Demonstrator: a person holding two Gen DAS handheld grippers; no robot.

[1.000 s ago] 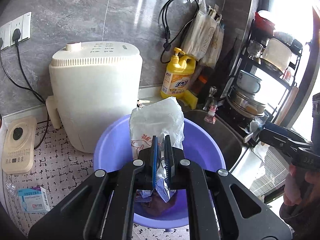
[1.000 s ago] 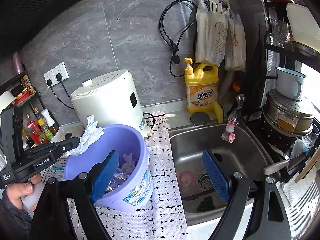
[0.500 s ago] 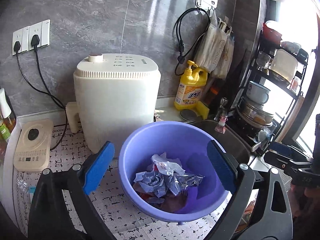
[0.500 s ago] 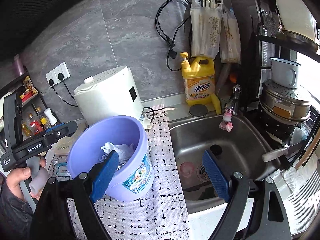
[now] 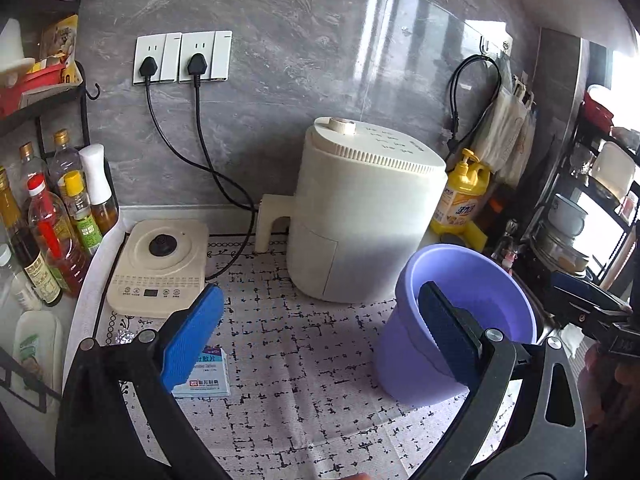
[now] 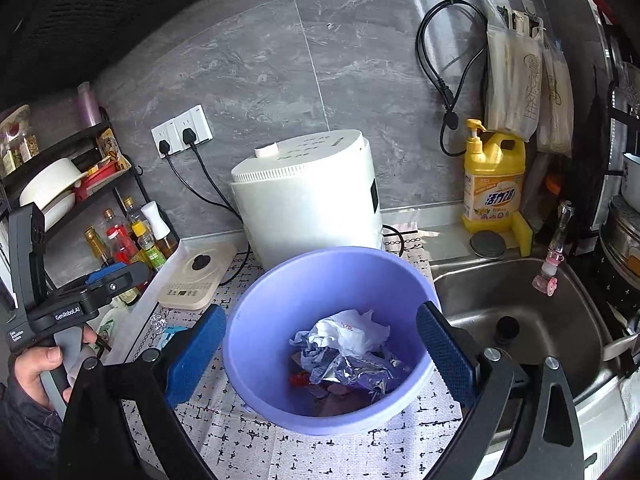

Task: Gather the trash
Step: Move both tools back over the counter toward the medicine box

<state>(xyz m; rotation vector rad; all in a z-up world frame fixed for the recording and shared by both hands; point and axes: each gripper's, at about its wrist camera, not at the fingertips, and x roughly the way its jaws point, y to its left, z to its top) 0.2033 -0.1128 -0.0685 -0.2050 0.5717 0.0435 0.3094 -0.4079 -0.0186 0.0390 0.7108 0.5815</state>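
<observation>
A purple plastic bin (image 6: 280, 308) stands on the patterned counter mat and holds crumpled white paper and foil wrappers (image 6: 348, 348). In the left wrist view the bin (image 5: 412, 364) stands to the right. My left gripper (image 5: 320, 336) is open and empty over the mat, left of the bin. A small white and blue box (image 5: 210, 376) lies on the mat by its left finger. A small crumpled clear wrapper (image 5: 120, 336) lies further left. My right gripper (image 6: 320, 352) is open and empty, with its fingers at either side of the bin. The left gripper also shows in the right wrist view (image 6: 104, 280).
A white air fryer (image 5: 360, 216) stands behind the bin. A cream induction base (image 5: 160, 264) and several oil bottles (image 5: 52, 236) are at the left. A yellow detergent bottle (image 6: 494, 188) and the steel sink (image 6: 520, 320) are at the right.
My left gripper opened and let the white wrapper drop into the bin, then swung left and back from the bin. My right gripper moved over the bin.
</observation>
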